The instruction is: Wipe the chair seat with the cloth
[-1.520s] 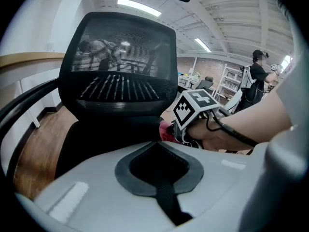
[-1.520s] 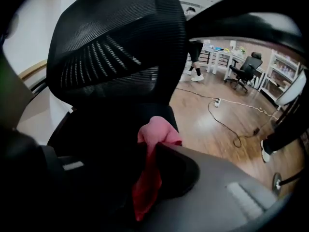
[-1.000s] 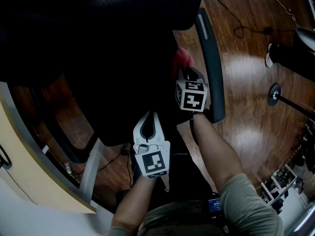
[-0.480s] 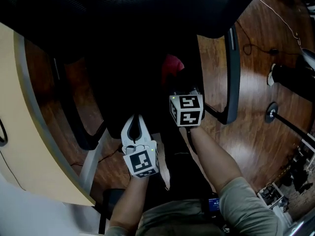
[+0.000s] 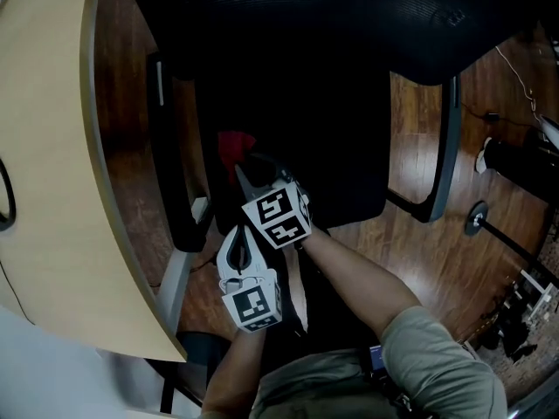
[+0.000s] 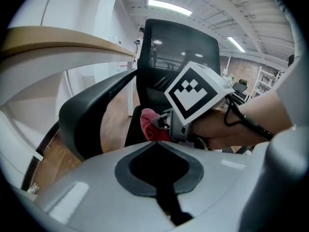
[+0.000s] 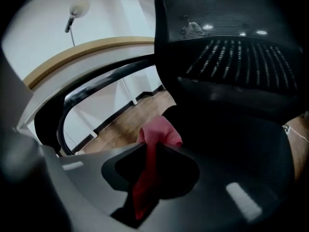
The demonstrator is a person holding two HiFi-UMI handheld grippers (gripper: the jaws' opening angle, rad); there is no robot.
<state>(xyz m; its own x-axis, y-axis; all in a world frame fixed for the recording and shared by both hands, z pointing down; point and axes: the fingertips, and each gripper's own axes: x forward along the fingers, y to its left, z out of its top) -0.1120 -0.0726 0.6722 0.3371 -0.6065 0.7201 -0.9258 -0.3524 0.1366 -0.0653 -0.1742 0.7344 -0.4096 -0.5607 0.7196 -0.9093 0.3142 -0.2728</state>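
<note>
The black chair seat (image 5: 336, 138) fills the middle of the head view. A red cloth (image 5: 233, 144) lies bunched on its left part, close to the left armrest (image 5: 175, 182). My right gripper (image 5: 247, 166) is shut on this cloth; in the right gripper view the cloth (image 7: 155, 135) runs between the jaws and bulges past their tips onto the seat (image 7: 231, 149). My left gripper (image 5: 242, 231) hangs just behind the right one, near the seat's front edge, shut and holding nothing. In the left gripper view, the right gripper's marker cube (image 6: 198, 93) and the cloth (image 6: 147, 123) are right ahead.
The mesh backrest (image 5: 332, 16) stands across the far side of the seat. A curved pale desk (image 5: 52, 147) borders the chair on the left. The right armrest (image 5: 443, 138) sits over wooden floor (image 5: 410, 243). A stand base (image 5: 476, 219) and cables lie at the right.
Both grippers have swept from the seat's right side to its left side, the right one dragging the red cloth along. The right gripper has also rolled.
</note>
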